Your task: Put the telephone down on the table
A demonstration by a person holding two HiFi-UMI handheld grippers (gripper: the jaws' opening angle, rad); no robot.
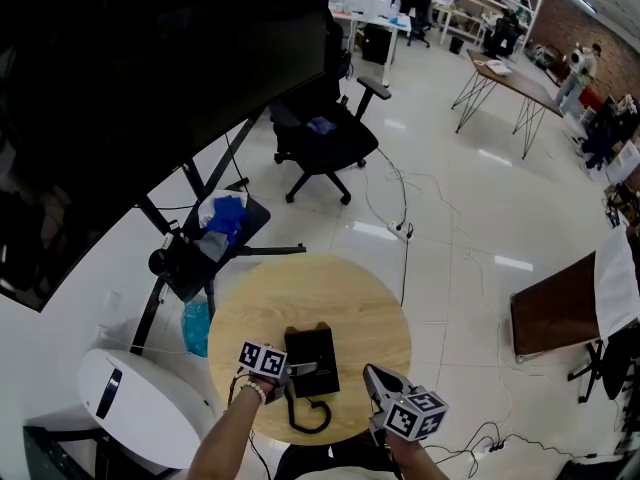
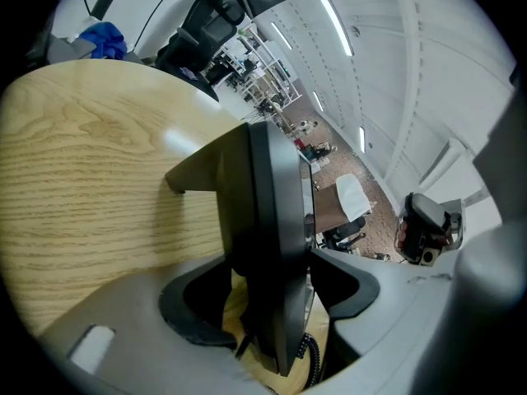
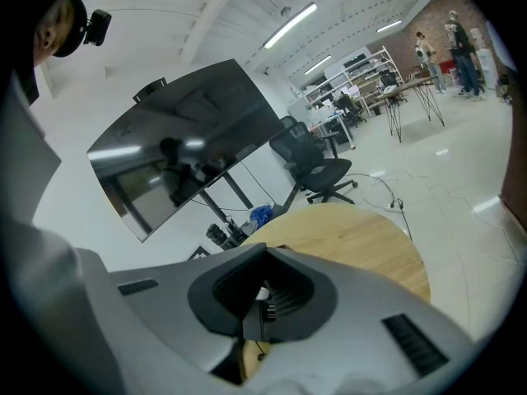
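The black telephone (image 1: pixel 312 360) rests on the round wooden table (image 1: pixel 330 288), near its front edge, and its coiled cord (image 1: pixel 310 415) loops toward me. My left gripper (image 1: pixel 300 370) is at the phone's left side. In the left gripper view the telephone (image 2: pixel 272 220) stands edge-on between the jaws of that gripper (image 2: pixel 272 290), which is open: a gap shows beside the left pad. My right gripper (image 1: pixel 375 376) hovers at the table's front right, apart from the phone. In its own view the right gripper (image 3: pixel 255 311) is shut and holds nothing.
A large dark screen (image 1: pixel 130 68) on a stand rises at the left. Behind the table stands a black office chair (image 1: pixel 320 138), with a tripod and blue cloth (image 1: pixel 225 216) nearer. A white machine (image 1: pixel 140 408) sits at the lower left, and a brown desk (image 1: pixel 555 308) at the right.
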